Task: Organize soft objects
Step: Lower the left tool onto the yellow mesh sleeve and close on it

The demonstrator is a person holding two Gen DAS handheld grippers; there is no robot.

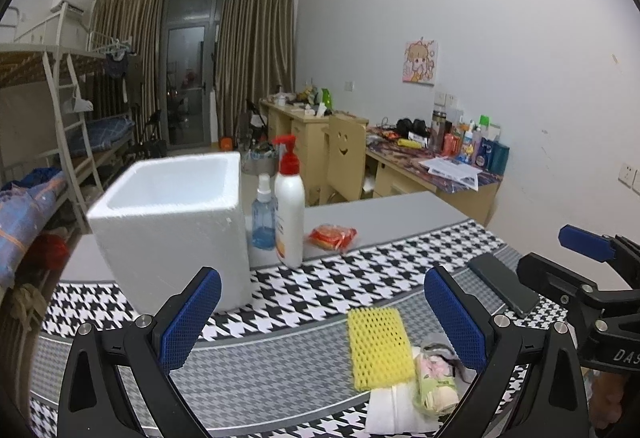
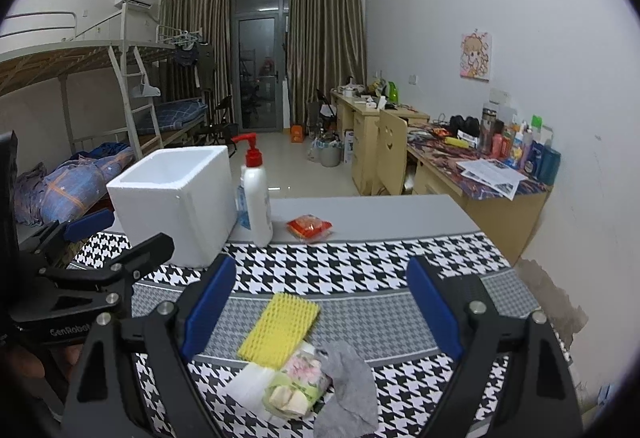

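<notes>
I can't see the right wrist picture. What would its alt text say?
An open two-finger right gripper with blue pads frames a small pile on a houndstooth tablecloth: a yellow foam net sleeve, a floral tissue pack and a grey cloth. Behind stand a white foam box and a red-capped white pump bottle.

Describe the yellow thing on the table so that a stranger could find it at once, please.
Start at the white foam box on the houndstooth cloth. Nearer the camera lies a small heap of soft things. The yellow foam net is its flat, hole-patterned piece, beside a grey sock.
</notes>
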